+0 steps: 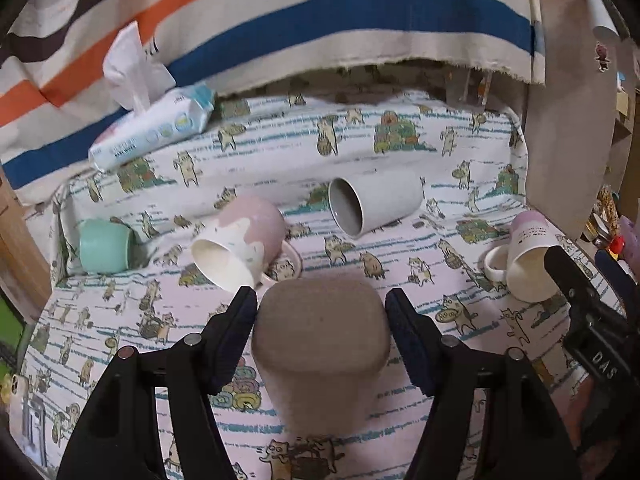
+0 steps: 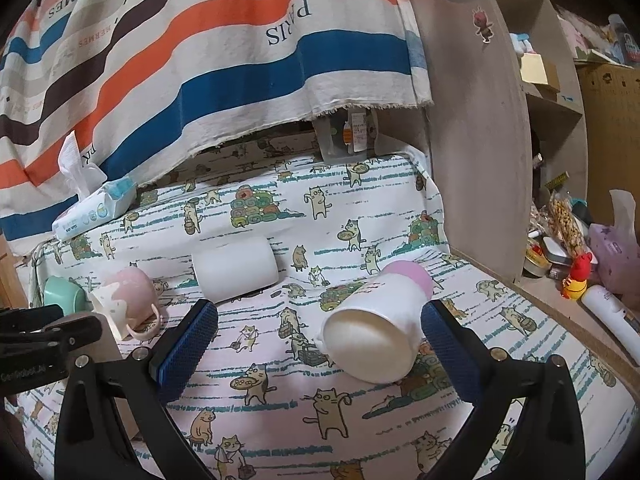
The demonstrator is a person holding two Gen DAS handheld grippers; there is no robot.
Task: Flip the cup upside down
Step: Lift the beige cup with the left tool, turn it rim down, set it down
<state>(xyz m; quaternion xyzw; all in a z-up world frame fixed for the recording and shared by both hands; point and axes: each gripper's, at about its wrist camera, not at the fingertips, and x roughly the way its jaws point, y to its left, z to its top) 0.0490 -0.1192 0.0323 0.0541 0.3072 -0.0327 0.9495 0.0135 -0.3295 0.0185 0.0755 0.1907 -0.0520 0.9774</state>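
the left gripper (image 1: 321, 300) is seen with its jaws spread, and a matte brown rounded-square cup (image 1: 322, 344) stands base-up between them on the cat-printed tablecloth (image 1: 400, 148); narrow gaps are visible on both sides, so the cup is not pinched. ahead and to the left of this gripper a pink-and-white ceramic mug (image 1: 240, 240) is laid on its side with its mouth toward the camera, and further left a mint green cup (image 1: 105, 245) is also tipped over. straight ahead a grey cylindrical cup (image 1: 374, 202) is laid on its side. a soft pack of wet wipes (image 1: 154, 130) is seen far ahead to the left.

the right gripper (image 2: 320, 330) is likewise held wide apart, gripping nothing. a white mug with a lilac base (image 2: 380, 324) is laid on its side just inside its right finger, mouth toward the camera; whether it touches the pad cannot be told.
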